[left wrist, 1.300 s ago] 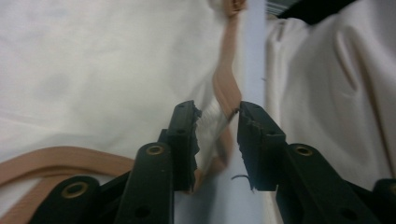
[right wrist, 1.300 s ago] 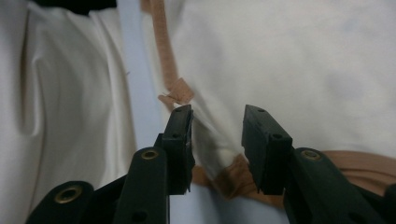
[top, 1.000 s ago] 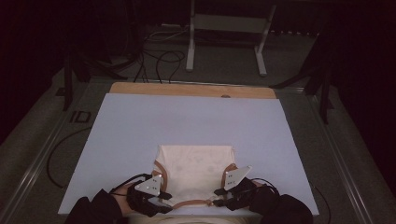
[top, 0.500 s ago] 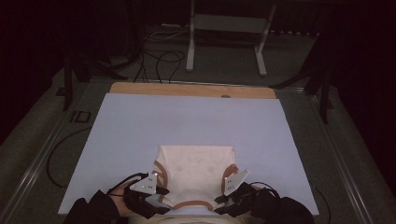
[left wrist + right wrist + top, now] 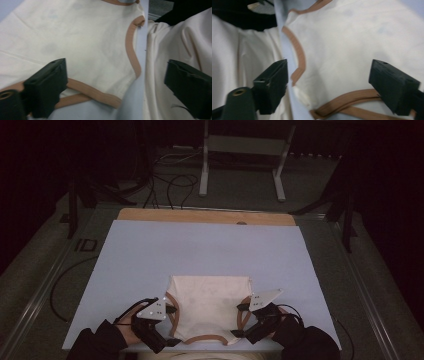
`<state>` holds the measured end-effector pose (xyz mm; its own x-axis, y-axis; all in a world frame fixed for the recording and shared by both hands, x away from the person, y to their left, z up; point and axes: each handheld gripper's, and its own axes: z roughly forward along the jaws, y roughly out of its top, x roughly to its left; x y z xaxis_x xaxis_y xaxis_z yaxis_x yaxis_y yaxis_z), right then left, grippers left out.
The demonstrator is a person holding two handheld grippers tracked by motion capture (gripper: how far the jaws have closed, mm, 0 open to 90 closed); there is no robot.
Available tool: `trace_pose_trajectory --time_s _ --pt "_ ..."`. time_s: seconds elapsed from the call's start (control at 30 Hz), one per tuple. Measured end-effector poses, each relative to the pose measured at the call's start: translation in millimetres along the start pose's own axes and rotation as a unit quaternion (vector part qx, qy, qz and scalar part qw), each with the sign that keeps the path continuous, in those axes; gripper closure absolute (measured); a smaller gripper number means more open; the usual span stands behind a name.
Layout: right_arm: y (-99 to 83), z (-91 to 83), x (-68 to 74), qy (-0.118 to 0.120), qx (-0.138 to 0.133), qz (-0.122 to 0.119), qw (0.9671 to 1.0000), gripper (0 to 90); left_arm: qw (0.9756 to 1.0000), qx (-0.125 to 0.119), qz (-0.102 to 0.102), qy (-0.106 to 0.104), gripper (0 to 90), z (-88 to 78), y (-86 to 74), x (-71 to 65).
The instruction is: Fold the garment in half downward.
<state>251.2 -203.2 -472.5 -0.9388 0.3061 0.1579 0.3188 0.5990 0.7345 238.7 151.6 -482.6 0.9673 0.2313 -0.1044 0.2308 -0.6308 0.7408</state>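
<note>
A cream sleeveless top (image 5: 210, 302) with tan trim lies flat near the front edge of the pale blue table (image 5: 200, 247), neckline toward me. My left gripper (image 5: 169, 326) sits at the top's left shoulder strap, open. In the left gripper view the left gripper (image 5: 115, 85) stands with jaws wide apart astride the top's tan-edged shoulder corner (image 5: 110, 97). My right gripper (image 5: 242, 322) is at the right shoulder strap. Seen in the right gripper view, the right gripper (image 5: 333, 85) is open, with the cream top (image 5: 352, 45) and its crossed tan strap (image 5: 342, 103) between the jaws.
Cream clothing of the person (image 5: 175, 42) hangs just past the table's front edge, close to both grippers. A wooden strip (image 5: 200, 216) runs along the table's far edge. Beyond it stand a metal frame (image 5: 240, 165) and floor cables (image 5: 170, 182).
Both grippers have drifted slightly outward along the front edge, staying open. The top has not moved.
</note>
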Motion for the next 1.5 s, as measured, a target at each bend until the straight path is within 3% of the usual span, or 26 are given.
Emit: trace_pose_trajectory --time_s 0.13,0.27,0.4,0.77,1.13,1.37,1.5 --pt "2.8 -8.6 -6.1 -0.024 -0.031 -0.006 0.9992 12.4 0.9999 -0.007 -0.003 0.007 0.6 -3.6 4.5 4.9" --pt "7.0 -16.4 -11.7 -0.051 -0.040 -0.014 0.9978 10.0 0.9997 -0.019 -0.006 0.012 0.6 -8.5 9.3 10.8" --pt "10.0 -22.1 -16.6 -0.062 -0.055 -0.012 0.9965 10.0 0.9996 -0.022 -0.013 0.012 0.7 -11.3 13.6 17.4" --pt "22.1 -33.6 -32.7 -0.086 -0.065 -0.013 0.9941 10.2 0.9991 -0.030 -0.023 0.019 0.7 -15.4 25.9 34.8" --pt "37.3 -38.9 -50.5 -0.108 -0.070 -0.017 0.9915 10.3 0.9982 -0.030 -0.030 0.041 0.7 -18.1 37.4 55.6" --pt "42.9 -39.0 -63.8 -0.119 -0.083 -0.004 0.9894 10.3 0.9972 -0.031 -0.043 0.054 0.7 -16.6 35.2 68.8" --pt "42.8 -34.2 -70.2 -0.124 -0.077 -0.001 0.9893 10.3 0.9964 -0.030 -0.050 0.062 0.7 -16.1 34.3 76.3"
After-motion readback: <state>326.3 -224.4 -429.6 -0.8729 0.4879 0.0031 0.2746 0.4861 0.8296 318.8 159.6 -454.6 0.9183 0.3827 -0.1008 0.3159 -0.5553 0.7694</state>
